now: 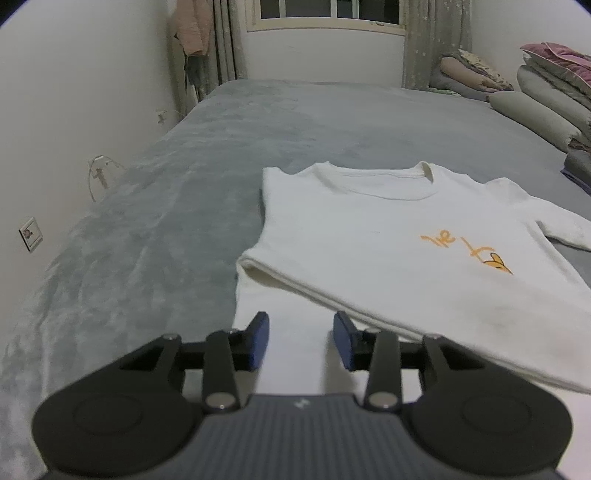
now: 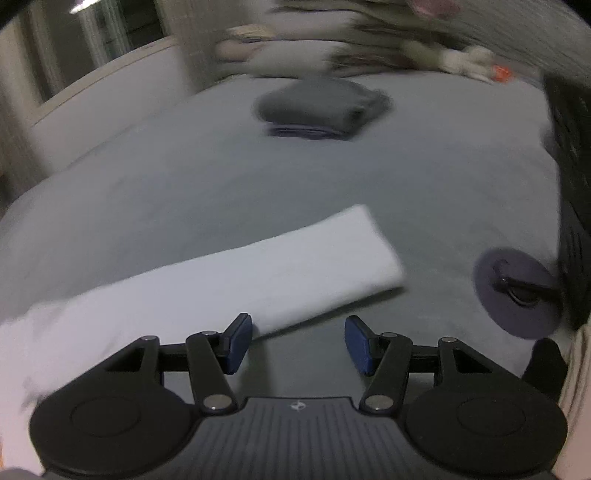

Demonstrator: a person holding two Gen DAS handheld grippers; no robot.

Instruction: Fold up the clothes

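A grey plush bedspread (image 1: 166, 221) covers the bed, and the white T-shirt (image 1: 388, 236) lies flat on it, one side folded in, its sleeve (image 2: 295, 266) stretched over the cover. Beyond the shirt are a window (image 1: 325, 14), curtains (image 1: 225, 40) and stacked quilts (image 1: 554, 88); a folded grey garment (image 2: 321, 107) lies farther up. The left gripper (image 1: 301, 341) hangs spread wide over the shirt's hem; the right gripper (image 2: 298, 345) is likewise wide, empty, just beside the sleeve.

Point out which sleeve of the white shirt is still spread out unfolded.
The sleeve on the right of the left wrist view, beside the orange print, lies spread on the grey bedspread. The other side of the white shirt is already folded in.
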